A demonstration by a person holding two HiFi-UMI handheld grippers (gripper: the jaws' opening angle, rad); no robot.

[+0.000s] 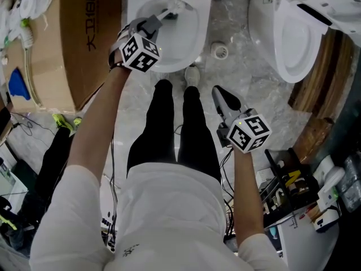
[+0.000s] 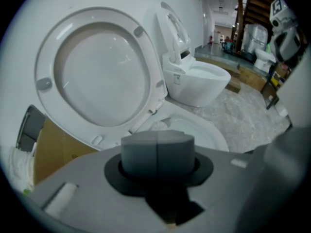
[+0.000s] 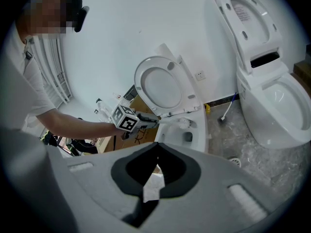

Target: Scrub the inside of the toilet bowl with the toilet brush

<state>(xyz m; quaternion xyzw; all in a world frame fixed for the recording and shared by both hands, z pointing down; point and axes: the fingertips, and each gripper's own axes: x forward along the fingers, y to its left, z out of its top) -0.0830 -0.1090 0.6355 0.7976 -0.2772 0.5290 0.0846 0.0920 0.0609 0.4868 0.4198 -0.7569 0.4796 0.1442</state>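
Two toilets, one toilet brush, two grippers, one cardboard box.

Head view: the left gripper point(image 1: 155, 22) is over the near rim of the toilet bowl point(image 1: 186, 41), jaws pinched on the handle of the toilet brush point(image 1: 169, 13). The brush's long axis runs from the jaws toward 1 o'clock, with its head inside the bowl near the far wall. The right gripper point(image 1: 219, 92) is well apart at 5 o'clock from the bowl, over the floor, so the left one is nearer by far. The second toilet point(image 1: 293, 44) is at 3 o'clock and the cardboard box point(image 1: 73, 44) at 9 o'clock.

Left gripper view: the grey pads point(image 2: 158, 149) are pressed together with only a seam showing. A white bristly tuft, probably the brush head point(image 2: 158, 126), shows just beyond them at 12 o'clock, above the bowl opening. The raised seat point(image 2: 97, 72) is at 10 o'clock.

Right gripper view: the right gripper's jaws meet at the tips point(image 3: 156, 147), with nothing between them. The left gripper point(image 3: 148, 119) is at 12 o'clock. The brush point(image 3: 182, 123) reaches from it toward 3 o'clock into the bowl point(image 3: 187, 140).

Judgement: the scrub stroke depends on sweeping along that 1 o'clock axis, inside the rim.
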